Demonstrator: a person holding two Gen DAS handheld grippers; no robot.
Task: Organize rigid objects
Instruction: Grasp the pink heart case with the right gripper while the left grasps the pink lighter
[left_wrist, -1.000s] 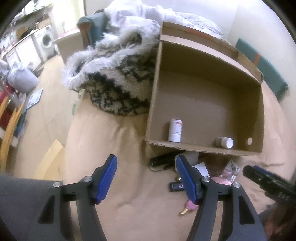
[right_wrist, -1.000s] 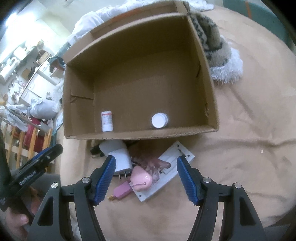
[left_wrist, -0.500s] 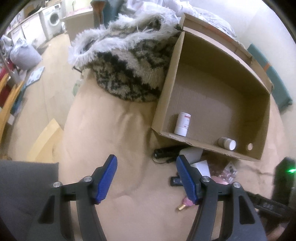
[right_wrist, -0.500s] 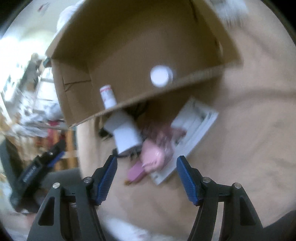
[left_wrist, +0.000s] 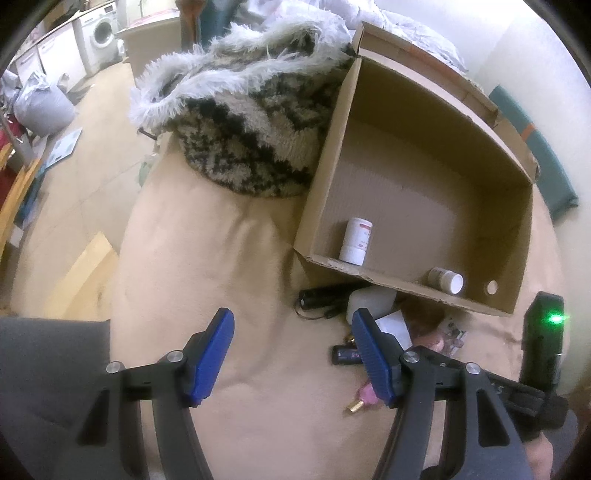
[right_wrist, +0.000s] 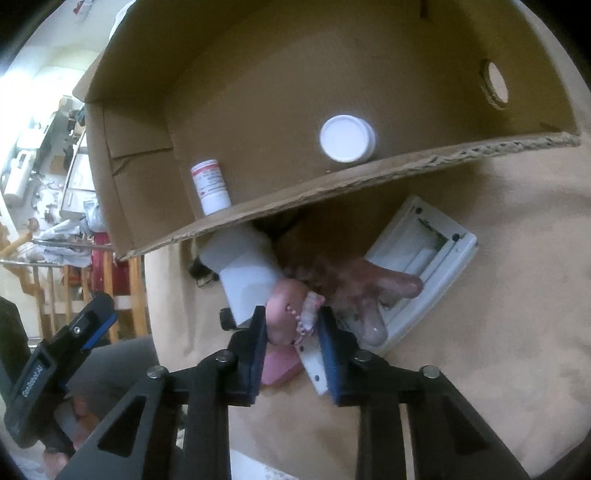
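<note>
An open cardboard box (left_wrist: 509, 206) (right_wrist: 332, 199) on the beige cover holds an upright white bottle (left_wrist: 356, 246) (right_wrist: 211, 186) and a white-lidded jar (left_wrist: 447, 280) (right_wrist: 347, 138). In front of it lies a pile: a black torch (left_wrist: 325, 297), a white charger (left_wrist: 369, 301) (right_wrist: 247, 269), a small black cylinder (left_wrist: 345, 354), a flat white device (right_wrist: 424, 258), a clear packet (right_wrist: 365, 291) and a round pink object (right_wrist: 284, 314) with a bead chain. My right gripper (right_wrist: 291, 332) is closing, its pads against the pink object. My left gripper (left_wrist: 291, 354) hangs open over bare cover.
A fluffy patterned blanket (left_wrist: 251, 122) lies against the box's left wall. The bed's edge drops to the floor on the left. A washing machine (left_wrist: 101, 31) and a grey bag (left_wrist: 40, 107) stand far off. A person's hand holds each tool.
The right gripper has come down onto the pile and its jaws have narrowed around the pink object. The left gripper has turned slightly and stays open.
</note>
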